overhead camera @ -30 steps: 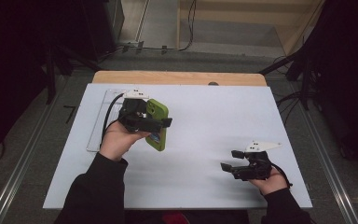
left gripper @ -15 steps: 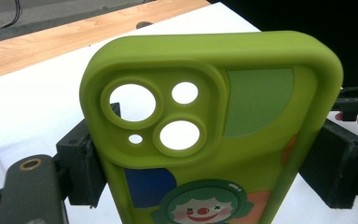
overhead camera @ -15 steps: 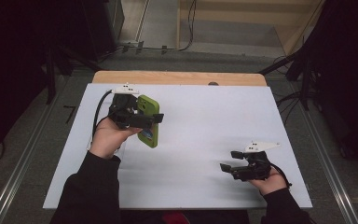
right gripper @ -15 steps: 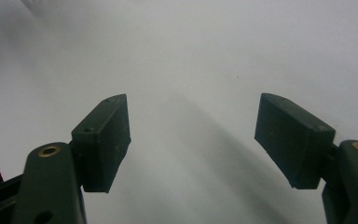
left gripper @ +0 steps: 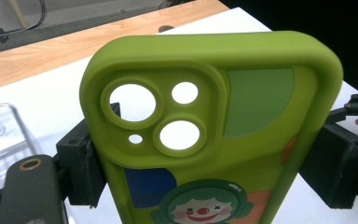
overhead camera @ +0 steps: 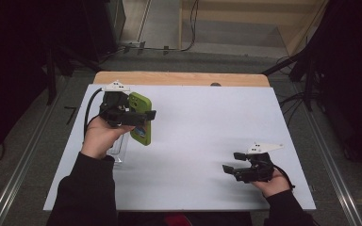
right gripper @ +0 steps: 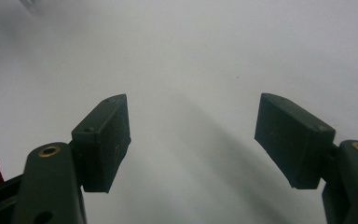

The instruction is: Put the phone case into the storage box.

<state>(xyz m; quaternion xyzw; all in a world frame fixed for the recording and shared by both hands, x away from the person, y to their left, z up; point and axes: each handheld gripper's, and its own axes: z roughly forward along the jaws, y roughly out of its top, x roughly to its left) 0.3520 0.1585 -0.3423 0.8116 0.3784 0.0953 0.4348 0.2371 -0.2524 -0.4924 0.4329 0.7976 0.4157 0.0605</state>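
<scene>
The green phone case (overhead camera: 140, 118) is a soft, lime-coloured shell with rounded corners, held clear of the white table near its far left part, standing roughly on end. Its back (left gripper: 214, 135) carries a raised camera block with two large round openings and two small ones, a duller green quarter-circle patch beside it, and below these a blue patch, an orange patch and a cartoon clown face. It is empty, the table showing through its camera holes.
</scene>
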